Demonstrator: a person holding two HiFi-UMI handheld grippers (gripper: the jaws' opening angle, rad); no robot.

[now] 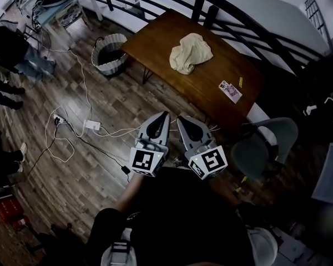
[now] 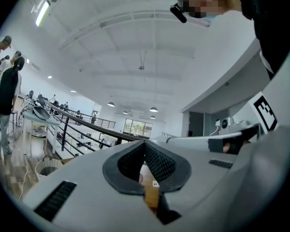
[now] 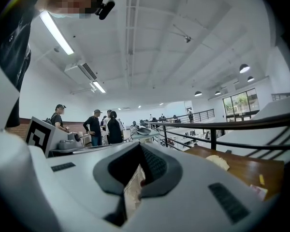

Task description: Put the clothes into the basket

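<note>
Jaws pressed together and empty, the left gripper (image 1: pixel 166 115) and right gripper (image 1: pixel 181 118) sit side by side at frame centre. Above them a crumpled cream cloth (image 1: pixel 190 52) lies on the brown wooden table (image 1: pixel 155 43). A round white woven basket (image 1: pixel 109 53) stands on the floor just left of it.

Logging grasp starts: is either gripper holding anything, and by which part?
Nothing is held: the left gripper and right gripper are shut, empty; the beige cloth lies on the table.
</note>
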